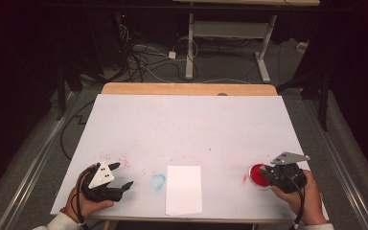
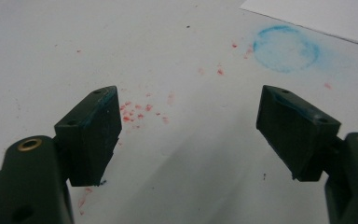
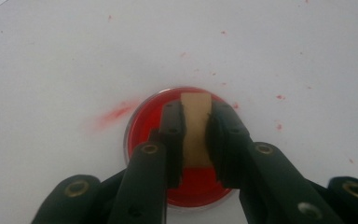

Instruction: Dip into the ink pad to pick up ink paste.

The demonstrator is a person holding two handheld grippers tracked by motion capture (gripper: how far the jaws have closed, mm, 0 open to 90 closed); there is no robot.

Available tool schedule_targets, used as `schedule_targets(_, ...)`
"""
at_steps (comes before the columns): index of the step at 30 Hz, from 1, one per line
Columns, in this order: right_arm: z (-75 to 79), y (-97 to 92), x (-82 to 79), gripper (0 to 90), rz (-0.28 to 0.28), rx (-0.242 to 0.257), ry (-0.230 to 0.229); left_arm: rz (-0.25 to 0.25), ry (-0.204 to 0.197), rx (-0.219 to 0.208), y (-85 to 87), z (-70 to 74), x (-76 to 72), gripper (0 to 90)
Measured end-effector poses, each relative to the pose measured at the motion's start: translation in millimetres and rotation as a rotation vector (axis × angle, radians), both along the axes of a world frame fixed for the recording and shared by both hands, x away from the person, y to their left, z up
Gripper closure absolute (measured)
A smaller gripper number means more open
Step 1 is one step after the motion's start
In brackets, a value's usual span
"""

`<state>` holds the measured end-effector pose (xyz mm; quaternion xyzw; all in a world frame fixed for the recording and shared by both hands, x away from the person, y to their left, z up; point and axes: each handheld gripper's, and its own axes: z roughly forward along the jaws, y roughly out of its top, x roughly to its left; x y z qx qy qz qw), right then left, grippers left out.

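Clamping a tan wooden block (image 3: 196, 128), the right gripper (image 3: 196, 140) has its jaws pressed on the block's two sides, block upright between the pads. Looks like a stamp, pads hide most of it. Block's lower end sits over the red ink pad (image 3: 142, 123), a round shallow dish with a clear rim; can't tell whether it actually touches the ink. In the high view the right gripper (image 1: 268, 171) is at the front right of the tabletop (image 1: 187, 120), with the red ink pad (image 1: 255, 172) just beside its tips, near the right edge. Red smear (image 3: 116, 113) on the sheet next to the dish, on its side toward the table's middle.

Left gripper (image 2: 189, 126): jaws wide apart, nothing between them, bare white surface only. Blue traces on the inner faces of the pads (image 2: 103, 100). High view puts the left gripper (image 1: 122, 176) near the front left corner, held in a hand, tips pointing toward the middle of the table.

Between the two grippers, at the front edge: blank white paper sheet (image 1: 184, 189), lying flat, long side running front to back. Just left of it, a faint blue ring mark (image 1: 157, 181), also clear in the left gripper view as the blue ring mark (image 2: 285, 49). Red speckles (image 1: 115, 158) scattered just beyond the left gripper, well apart from the ink pad.
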<state>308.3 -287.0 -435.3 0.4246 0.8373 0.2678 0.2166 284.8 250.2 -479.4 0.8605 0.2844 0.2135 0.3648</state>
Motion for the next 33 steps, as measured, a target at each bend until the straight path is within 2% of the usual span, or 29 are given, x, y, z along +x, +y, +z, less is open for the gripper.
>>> schedule_targets(5, 5.0, -3.1, -1.1, 76.4, -0.003, 0.01, -0.027, -0.001, 0.012, 0.002, 0.3, -2.0, -0.3, 21.4)
schedule_targets(11, 10.4, -4.0, -0.9, 76.4, -0.002, 0.011, -0.052, 0.003, 0.007, 0.0, 2.7, -1.2, -2.4, 21.4)
schedule_targets(24, 15.4, 0.0, 0.3, 76.4, 0.013, 0.013, -0.069, 0.021, 0.006, -0.003, 8.0, -1.4, -7.3, 21.3)
schedule_targets(33, 24.7, 1.8, -1.3, 76.3, 0.025, 0.04, -0.111, 0.028, 0.0, 0.002, 9.2, -0.9, -10.5, 21.3)
